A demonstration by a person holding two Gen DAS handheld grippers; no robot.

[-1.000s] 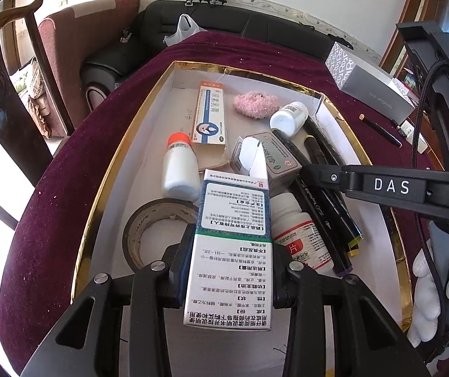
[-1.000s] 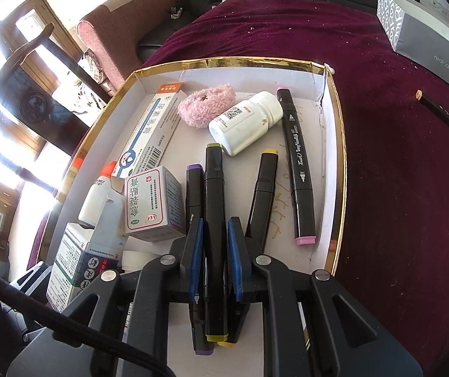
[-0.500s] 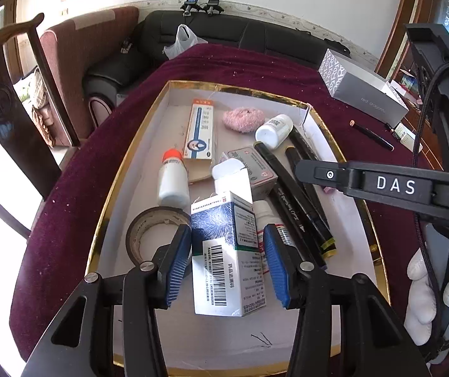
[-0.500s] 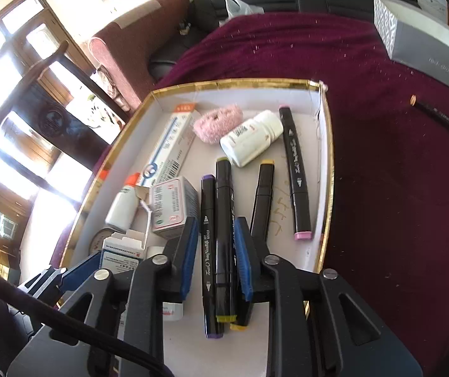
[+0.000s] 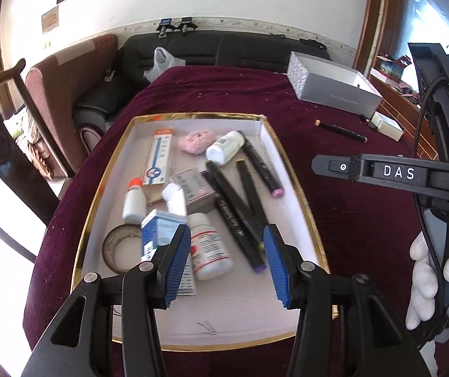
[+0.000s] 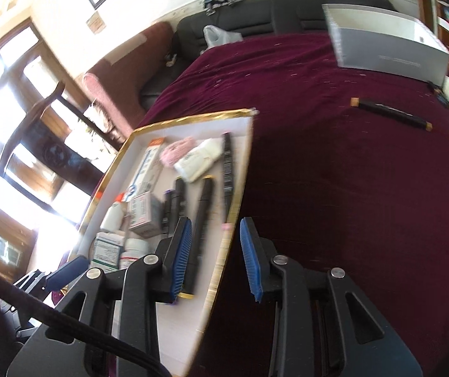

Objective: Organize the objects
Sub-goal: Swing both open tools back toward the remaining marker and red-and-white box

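Maroon velvet cloth covers the desk (image 5: 230, 94), and a shallow gold-rimmed tray (image 5: 300, 194) with a white floor is set upon it. The task's things are gathered inside this tray. At its near left a roll of tape (image 5: 116, 251) is laid flat, with a blue-and-white medicine box (image 5: 157, 231) just beside it and a white pill bottle with red print (image 5: 210, 251) lying on its side next to the box. Further back a small bottle with an orange cap (image 5: 134, 201), a long blue-and-white carton (image 5: 161, 157), a grey carton (image 5: 193, 188), a pink fluffy item (image 5: 197, 141) and a second white bottle (image 5: 226, 150) are noted. Several black markers (image 5: 240, 204) are laid across the right half of the tray, some overlapping.

The left tongs (image 5: 227, 264) are held above the near part of the tray with the blue pads apart and nothing between them; the medicine box is seen just to the left of the left pad, not gripped. Their jaws have just been opening.

The right tongs (image 6: 215, 257) are held over the tray's right rim, likewise apart and empty, the jaws having just been opening. The markers lie below and to the left of them, unclamped.

Outside the tray, a grey box (image 5: 334, 89) and a black pen (image 5: 340, 130) are recorded on the cloth, well apart from the tray. A white-gloved hand (image 5: 435, 286) is visible on the right tongs' handle.
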